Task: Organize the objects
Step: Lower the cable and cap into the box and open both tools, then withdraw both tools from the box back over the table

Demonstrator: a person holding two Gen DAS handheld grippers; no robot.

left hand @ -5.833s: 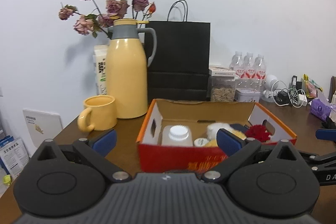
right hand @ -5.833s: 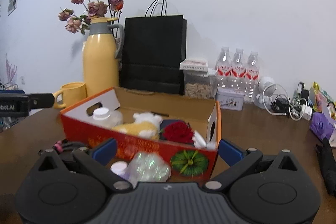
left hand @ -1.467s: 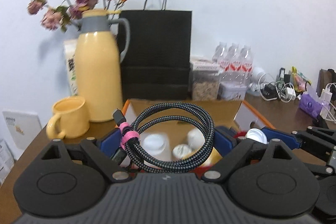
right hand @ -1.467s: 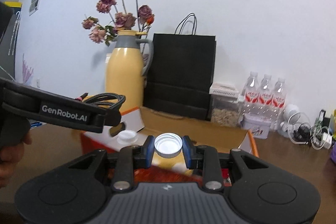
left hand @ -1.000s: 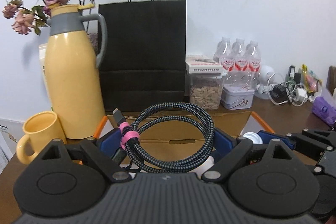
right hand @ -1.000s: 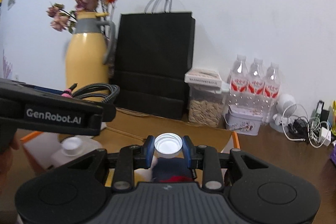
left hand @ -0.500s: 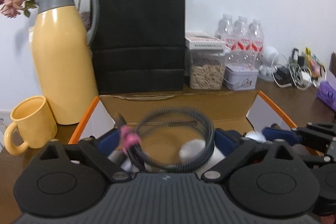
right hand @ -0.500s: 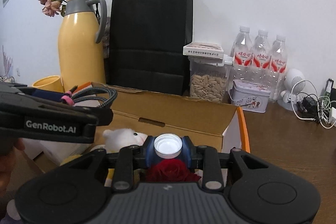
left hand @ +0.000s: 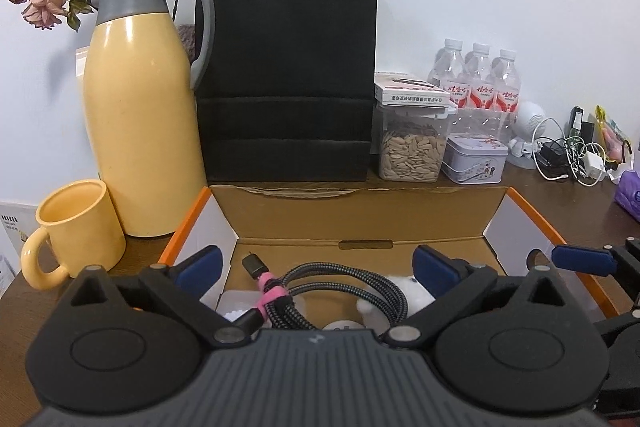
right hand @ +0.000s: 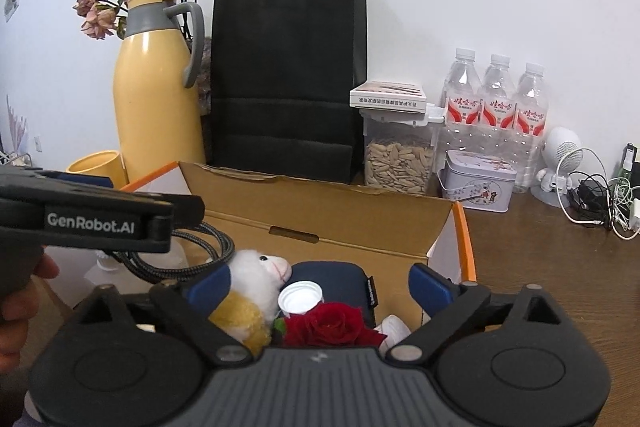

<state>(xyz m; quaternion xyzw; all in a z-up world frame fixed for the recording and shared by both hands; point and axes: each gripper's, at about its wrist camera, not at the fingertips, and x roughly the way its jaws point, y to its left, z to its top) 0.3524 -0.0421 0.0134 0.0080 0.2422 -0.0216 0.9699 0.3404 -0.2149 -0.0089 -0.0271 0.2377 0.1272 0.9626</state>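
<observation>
An orange cardboard box (left hand: 360, 215) sits open on the brown table; it also shows in the right wrist view (right hand: 320, 211). My left gripper (left hand: 316, 263) is open above the box. The braided cable coil (left hand: 340, 287) with a pink tie lies in the box below it, free of the pads; it also shows in the right wrist view (right hand: 188, 259). My right gripper (right hand: 318, 283) is open over the box. The white-capped small bottle (right hand: 300, 298) lies below it among a plush lamb (right hand: 256, 275), a red rose (right hand: 328, 325) and a dark blue case (right hand: 340, 287).
A yellow thermos jug (left hand: 140, 115) and yellow mug (left hand: 76, 223) stand left of the box. A black paper bag (left hand: 288, 75), a seed jar (left hand: 412, 147), a tin (left hand: 476, 159) and water bottles (left hand: 480, 83) line the wall. Chargers and cords (left hand: 572, 155) lie at far right.
Both grippers opened. The cable coil dropped from the left gripper into the box. The white-capped bottle left the right gripper and now lies in the box.
</observation>
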